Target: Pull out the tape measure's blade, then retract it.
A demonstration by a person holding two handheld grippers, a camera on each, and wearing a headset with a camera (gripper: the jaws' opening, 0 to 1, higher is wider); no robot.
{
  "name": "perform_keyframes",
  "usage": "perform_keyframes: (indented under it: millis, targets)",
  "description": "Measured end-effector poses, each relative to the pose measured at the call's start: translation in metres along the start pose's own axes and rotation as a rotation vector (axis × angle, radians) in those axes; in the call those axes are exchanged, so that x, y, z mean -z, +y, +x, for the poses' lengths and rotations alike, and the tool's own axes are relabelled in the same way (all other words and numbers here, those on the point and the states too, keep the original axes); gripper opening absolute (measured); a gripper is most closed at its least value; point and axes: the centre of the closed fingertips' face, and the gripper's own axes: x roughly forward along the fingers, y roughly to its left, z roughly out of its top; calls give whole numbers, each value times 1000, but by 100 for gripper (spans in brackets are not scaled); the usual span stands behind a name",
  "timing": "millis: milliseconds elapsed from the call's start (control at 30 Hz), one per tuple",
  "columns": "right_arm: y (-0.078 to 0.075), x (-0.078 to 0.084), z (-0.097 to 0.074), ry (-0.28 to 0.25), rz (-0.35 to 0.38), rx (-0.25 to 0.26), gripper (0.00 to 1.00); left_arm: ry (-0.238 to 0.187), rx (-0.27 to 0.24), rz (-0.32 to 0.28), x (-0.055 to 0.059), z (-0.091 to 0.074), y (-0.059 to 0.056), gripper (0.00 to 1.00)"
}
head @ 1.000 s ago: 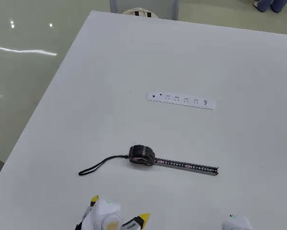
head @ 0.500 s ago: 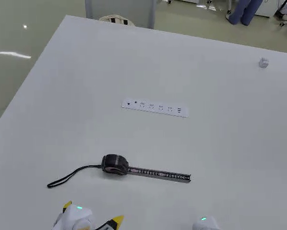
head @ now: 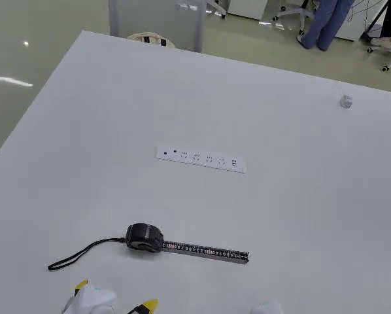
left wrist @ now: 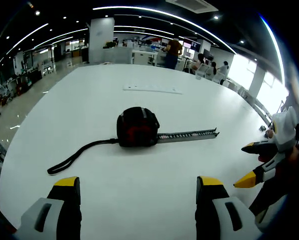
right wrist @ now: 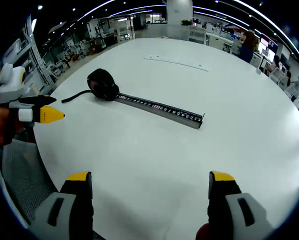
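A black tape measure (head: 144, 237) lies on the white table (head: 280, 196), its dark blade (head: 205, 252) drawn out to the right and a black wrist strap (head: 78, 255) trailing left. It also lies ahead in the left gripper view as the tape measure (left wrist: 137, 127) and in the right gripper view as the tape measure (right wrist: 102, 83) with its blade (right wrist: 162, 111). My left gripper (left wrist: 134, 192) stands open just short of the case, nothing between its yellow-tipped fingers. My right gripper (right wrist: 149, 192) is open too, well back from the blade's end. The left gripper (head: 110, 302) peeks in at the head view's bottom edge.
A white power strip (head: 201, 159) lies flat further back on the table. A small round object (head: 346, 101) sits near the far right edge. A chair (head: 157, 23) stands beyond the far side, and a person's legs (head: 323, 23) are visible in the background.
The head camera has tilted up and shifted, so table contents slid down and left in view. The tape measure and its blade lie as before. Both grippers stay low at the near edge.
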Motion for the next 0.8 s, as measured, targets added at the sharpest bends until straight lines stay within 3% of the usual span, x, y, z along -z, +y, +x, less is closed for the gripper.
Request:
perform_keyframes:
  millis: [800]
  targets:
    - [-25, -24, 22, 7, -62, -13, 96, -15, -2, 1, -24, 25, -6, 89]
